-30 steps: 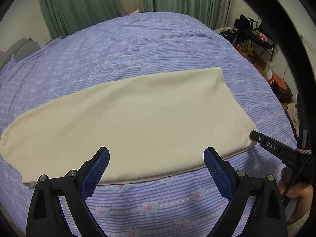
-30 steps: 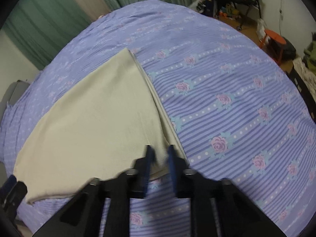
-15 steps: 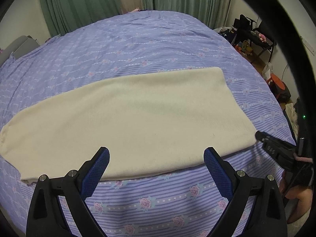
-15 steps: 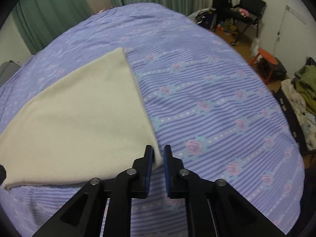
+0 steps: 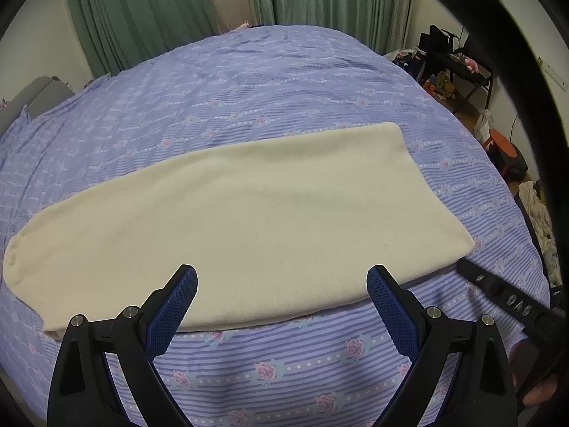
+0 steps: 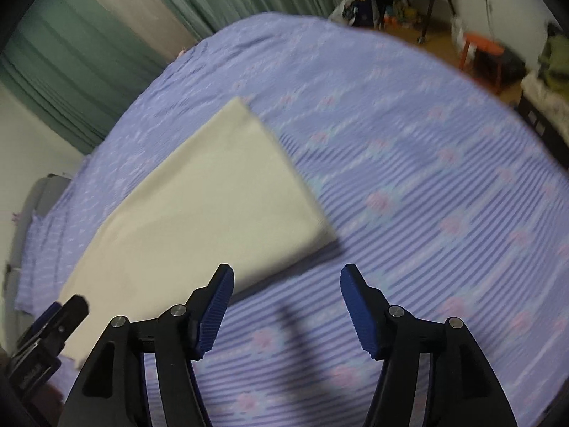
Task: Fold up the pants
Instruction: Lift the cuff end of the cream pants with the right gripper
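Note:
The cream pants (image 5: 231, 220) lie flat on the bed, folded into one long strip that runs left to right. My left gripper (image 5: 281, 284) is open and empty, hovering over the strip's near edge. My right gripper (image 6: 286, 284) is open and empty, above the bedspread just off the strip's near right corner (image 6: 320, 235). The pants also show in the right wrist view (image 6: 199, 213), which is blurred. The right gripper's body appears at the right edge of the left wrist view (image 5: 512, 302).
The bed has a purple striped spread with roses (image 5: 249, 99). Green curtains (image 5: 142, 10) hang behind it. A black desk with clutter (image 5: 448, 64) and an orange stool (image 5: 505, 149) stand at the right, past the bed's edge.
My right gripper was shut on the pants' near right corner; it has let go, opened wide and pulled back. The pants lie flat. My left gripper has barely moved.

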A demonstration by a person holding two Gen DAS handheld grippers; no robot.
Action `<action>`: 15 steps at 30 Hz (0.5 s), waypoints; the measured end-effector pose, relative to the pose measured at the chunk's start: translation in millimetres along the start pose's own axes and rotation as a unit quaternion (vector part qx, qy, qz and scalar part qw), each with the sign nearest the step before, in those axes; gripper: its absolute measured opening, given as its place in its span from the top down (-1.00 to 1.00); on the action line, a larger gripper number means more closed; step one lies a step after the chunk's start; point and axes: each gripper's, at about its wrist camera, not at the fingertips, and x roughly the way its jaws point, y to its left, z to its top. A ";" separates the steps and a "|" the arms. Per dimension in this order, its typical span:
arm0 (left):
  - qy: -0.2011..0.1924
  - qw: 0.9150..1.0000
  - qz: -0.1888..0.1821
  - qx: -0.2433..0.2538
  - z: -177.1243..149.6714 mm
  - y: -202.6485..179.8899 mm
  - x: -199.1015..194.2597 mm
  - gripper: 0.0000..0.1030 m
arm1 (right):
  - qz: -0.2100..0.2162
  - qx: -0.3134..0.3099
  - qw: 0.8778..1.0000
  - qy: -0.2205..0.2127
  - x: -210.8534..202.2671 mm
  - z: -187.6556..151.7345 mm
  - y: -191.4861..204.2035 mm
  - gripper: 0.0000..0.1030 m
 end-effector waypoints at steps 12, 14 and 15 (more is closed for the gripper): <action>-0.002 1.000 -0.001 0.008 -0.8 -7.0 8.8 -0.89 | 0.110 0.125 0.986 0.014 60.8 -2.5 -25.6 -0.25; -0.001 1.000 -0.002 0.008 0.0 -8.5 12.0 -0.89 | 0.119 0.138 0.983 0.006 66.0 2.2 -27.5 -0.25; 0.000 1.000 -0.002 0.007 0.5 -9.2 13.5 -0.89 | 0.120 0.141 0.983 0.004 70.5 5.6 -26.3 -0.28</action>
